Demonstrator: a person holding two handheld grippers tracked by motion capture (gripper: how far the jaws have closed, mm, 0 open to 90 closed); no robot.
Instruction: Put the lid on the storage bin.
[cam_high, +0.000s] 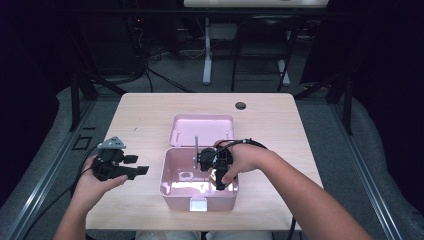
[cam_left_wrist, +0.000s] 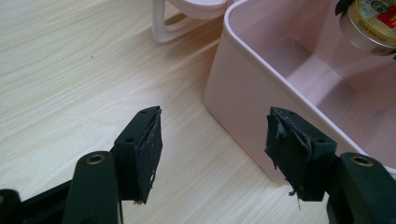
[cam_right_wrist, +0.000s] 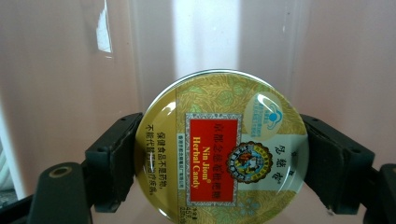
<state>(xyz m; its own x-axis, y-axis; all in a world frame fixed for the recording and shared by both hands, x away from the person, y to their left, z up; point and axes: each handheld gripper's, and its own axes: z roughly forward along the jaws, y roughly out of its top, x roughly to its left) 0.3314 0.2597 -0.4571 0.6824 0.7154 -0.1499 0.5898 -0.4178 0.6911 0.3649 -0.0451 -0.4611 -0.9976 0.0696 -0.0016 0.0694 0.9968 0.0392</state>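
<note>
1. The table (cam_high: 145, 120) has a pale wood-grain top with rounded corners and a small dark round hole (cam_high: 241, 105) near its far edge. Grey floor surrounds it, with dark metal frames at both sides, cables on the floor and the white leg of another desk beyond.

2. A pink box (cam_high: 172, 187) sits open at the middle of the near half of the table, its lid (cam_high: 201, 128) lying flat just behind it, inner side up.

3. In the high view the left gripper (cam_high: 142, 170) is held just above the table to the left of the box, pointing toward its left wall, with a grey plate on top. The right gripper (cam_high: 220, 185) points down inside the box, at its right part, the hand wrapped around it.

4. The left gripper view shows its two black jaws spread wide with nothing between them, the worn pads (cam_left_wrist: 150, 149) framing bare table and the box's outer wall (cam_left_wrist: 238, 98). At the top right corner a round tin (cam_left_wrist: 371, 25) hangs over the box's interior.

5. The right gripper view gives the detail the other views lack: the jaws are clamped on the tin's rim from both sides, its gold lid (cam_right_wrist: 222, 149) facing the camera, with a red label reading "Nin Jiom Herbal Candy". Behind it is the glossy pink inner wall of the box.
</note>
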